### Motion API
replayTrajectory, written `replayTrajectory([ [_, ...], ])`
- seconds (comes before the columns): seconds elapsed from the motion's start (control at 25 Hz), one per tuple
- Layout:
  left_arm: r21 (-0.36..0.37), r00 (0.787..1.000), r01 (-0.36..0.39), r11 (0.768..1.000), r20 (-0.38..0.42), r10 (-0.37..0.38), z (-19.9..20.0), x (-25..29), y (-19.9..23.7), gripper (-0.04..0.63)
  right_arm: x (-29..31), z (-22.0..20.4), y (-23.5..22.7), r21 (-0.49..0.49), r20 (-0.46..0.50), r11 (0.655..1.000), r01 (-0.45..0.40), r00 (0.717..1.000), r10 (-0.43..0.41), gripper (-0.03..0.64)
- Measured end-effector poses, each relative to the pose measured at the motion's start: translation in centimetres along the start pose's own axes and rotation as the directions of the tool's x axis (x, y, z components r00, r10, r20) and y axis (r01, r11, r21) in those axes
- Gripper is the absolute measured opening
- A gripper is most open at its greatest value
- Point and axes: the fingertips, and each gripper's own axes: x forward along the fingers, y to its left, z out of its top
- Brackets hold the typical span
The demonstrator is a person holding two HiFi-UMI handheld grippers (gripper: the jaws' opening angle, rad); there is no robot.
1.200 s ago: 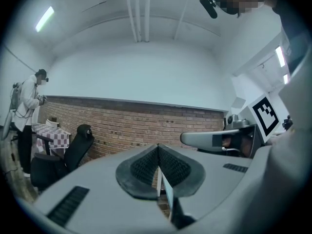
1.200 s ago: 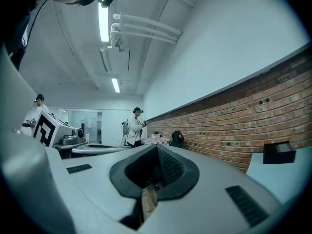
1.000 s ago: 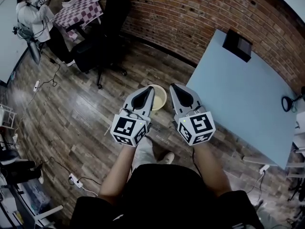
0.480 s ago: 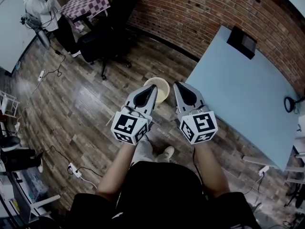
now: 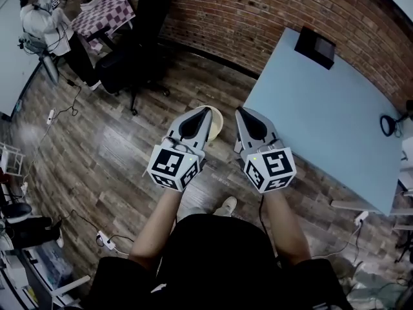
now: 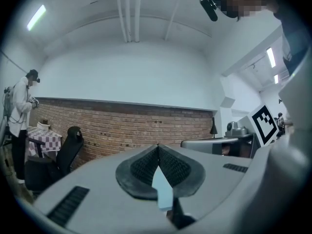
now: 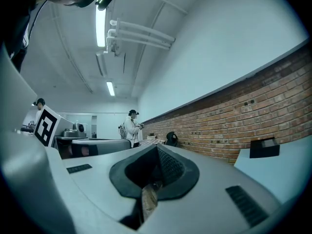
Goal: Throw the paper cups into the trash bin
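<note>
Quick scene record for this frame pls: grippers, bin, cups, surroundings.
left gripper: shut, nothing between the jaws
right gripper: shut, nothing between the jaws, beside the left
trash bin: on wood floor, partly hidden behind left gripper tip
paper cups: none in view
table: light blue, at right, black box on far end
background: office chair, second person, brick wall

The left tool and right tool are light grey, tapered shells. Each carries a white cube at the rear, printed with black square markers. The pads are dark and ribbed. A thin dark cable leaves the right tool. The operator wears a black garment and light shoes.
</note>
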Motion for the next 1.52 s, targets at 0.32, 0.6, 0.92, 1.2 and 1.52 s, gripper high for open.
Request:
replayTrajectory([
  [0.32,-0.017,1.000,0.020,1.000,0.019,-0.020,0.6,-1.6,1.0,0.008,0.2,0.4,2.4,-0.016,-0.011,1.000,0.016,1.000,-0.017,0.005],
  [0.6,-0.021,0.999,0.033,0.999,0.026,-0.033,0.9,-5.3,1.9,0.008,-0.1,0.6,6.2,-0.032,-0.005,0.999,0.031,1.000,-0.031,0.003],
  [0.92,-0.018,0.998,0.057,0.998,0.037,-0.056,1.2,-9.4,2.0,0.009,-1.1,0.6,10.5,-0.048,-0.002,0.998,0.047,0.999,-0.047,0.003],
  [1.2,-0.020,0.996,0.079,0.997,0.046,-0.078,1.2,-12.9,1.8,0.009,-1.9,0.9,14.1,-0.070,0.004,0.996,0.053,0.999,-0.053,0.003],
  [1.52,-0.016,0.993,0.101,0.995,0.065,-0.100,1.4,-16.0,1.7,0.008,-2.4,0.5,17.5,-0.086,-0.001,0.994,0.062,0.998,-0.062,0.003],
])
